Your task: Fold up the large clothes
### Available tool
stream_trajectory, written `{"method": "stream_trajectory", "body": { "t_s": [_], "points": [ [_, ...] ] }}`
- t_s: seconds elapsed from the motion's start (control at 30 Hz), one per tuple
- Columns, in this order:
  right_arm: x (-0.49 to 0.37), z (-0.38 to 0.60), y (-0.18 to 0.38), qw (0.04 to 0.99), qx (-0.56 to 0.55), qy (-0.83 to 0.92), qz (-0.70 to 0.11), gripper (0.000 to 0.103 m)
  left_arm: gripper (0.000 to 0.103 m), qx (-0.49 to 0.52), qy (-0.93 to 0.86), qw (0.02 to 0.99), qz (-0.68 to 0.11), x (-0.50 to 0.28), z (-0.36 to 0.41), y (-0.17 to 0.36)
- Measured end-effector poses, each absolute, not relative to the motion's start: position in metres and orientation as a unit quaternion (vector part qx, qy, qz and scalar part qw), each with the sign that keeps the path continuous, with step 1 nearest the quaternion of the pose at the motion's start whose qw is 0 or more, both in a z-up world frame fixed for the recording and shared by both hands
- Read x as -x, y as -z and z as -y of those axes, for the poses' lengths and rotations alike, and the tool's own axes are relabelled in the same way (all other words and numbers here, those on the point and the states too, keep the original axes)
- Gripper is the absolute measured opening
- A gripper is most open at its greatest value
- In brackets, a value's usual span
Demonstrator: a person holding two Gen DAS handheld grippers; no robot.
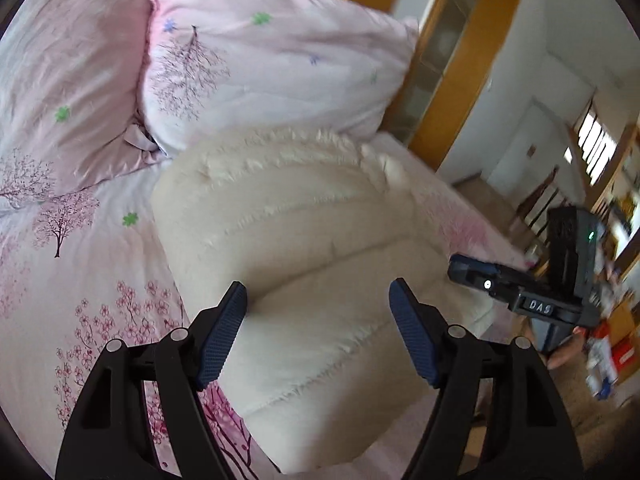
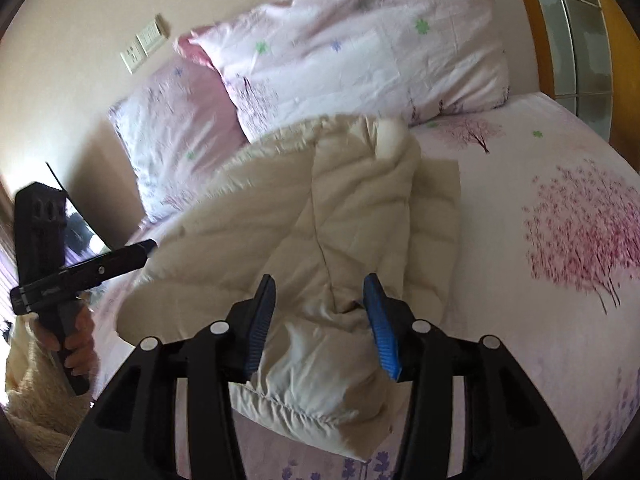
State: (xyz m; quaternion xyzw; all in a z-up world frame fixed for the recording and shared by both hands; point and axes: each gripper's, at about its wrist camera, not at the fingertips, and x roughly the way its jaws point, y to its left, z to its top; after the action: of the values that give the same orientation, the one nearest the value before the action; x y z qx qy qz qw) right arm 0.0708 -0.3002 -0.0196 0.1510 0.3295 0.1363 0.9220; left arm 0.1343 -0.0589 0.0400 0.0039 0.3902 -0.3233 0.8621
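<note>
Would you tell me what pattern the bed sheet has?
The bed sheet is pale pink, printed with pink blossom trees; clearest in the right wrist view.

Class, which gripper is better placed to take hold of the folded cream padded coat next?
Probably right: the right gripper, jaws open, frames the cream padded coat's loose end.

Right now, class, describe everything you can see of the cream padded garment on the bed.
The cream padded garment looks like a quilted, puffy coat with stitched seams and a fluffy trim along one edge. It lies folded in thick layers on the floral bedsheet, its far end against the pillows. Neither the left gripper nor the right gripper grips it; both hang open above it.
</note>
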Motion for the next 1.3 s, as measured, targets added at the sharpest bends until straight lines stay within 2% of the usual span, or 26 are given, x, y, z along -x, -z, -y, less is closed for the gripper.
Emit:
{"method": "stream_trajectory", "body": {
  "t_s": [0.1,0.27,0.9,1.0,1.1,1.23,1.3],
  "points": [
    [-0.077,0.294,0.035,0.92,-0.134,-0.107,-0.353,0.044,0.076,-0.033,0.301,0.866,-0.398,-0.133,0.066,-0.029],
    [-0.081,0.297,0.052,0.913,-0.146,-0.1,-0.369,0.044,0.079,-0.076,0.276,0.873,-0.395,-0.127,0.073,-0.016],
    [-0.084,0.291,0.073,0.908,-0.157,-0.083,-0.379,0.049,0.089,-0.092,0.258,0.874,-0.402,-0.135,0.081,0.002],
    [-0.086,0.289,0.066,0.904,-0.143,-0.078,-0.395,0.055,0.089,-0.081,0.264,0.873,-0.401,-0.135,0.077,-0.003],
    [-0.088,0.297,0.049,0.897,-0.134,-0.074,-0.414,0.08,0.089,-0.027,0.286,0.868,-0.405,-0.135,0.058,-0.015],
    [-0.086,0.32,0.027,0.899,-0.169,-0.093,-0.392,0.101,0.089,0.068,0.295,0.859,-0.412,-0.151,0.021,-0.026],
    [-0.094,0.336,0.023,0.885,-0.214,-0.122,-0.395,0.101,0.089,0.108,0.288,0.853,-0.422,-0.165,0.004,-0.024]
  ]
}}
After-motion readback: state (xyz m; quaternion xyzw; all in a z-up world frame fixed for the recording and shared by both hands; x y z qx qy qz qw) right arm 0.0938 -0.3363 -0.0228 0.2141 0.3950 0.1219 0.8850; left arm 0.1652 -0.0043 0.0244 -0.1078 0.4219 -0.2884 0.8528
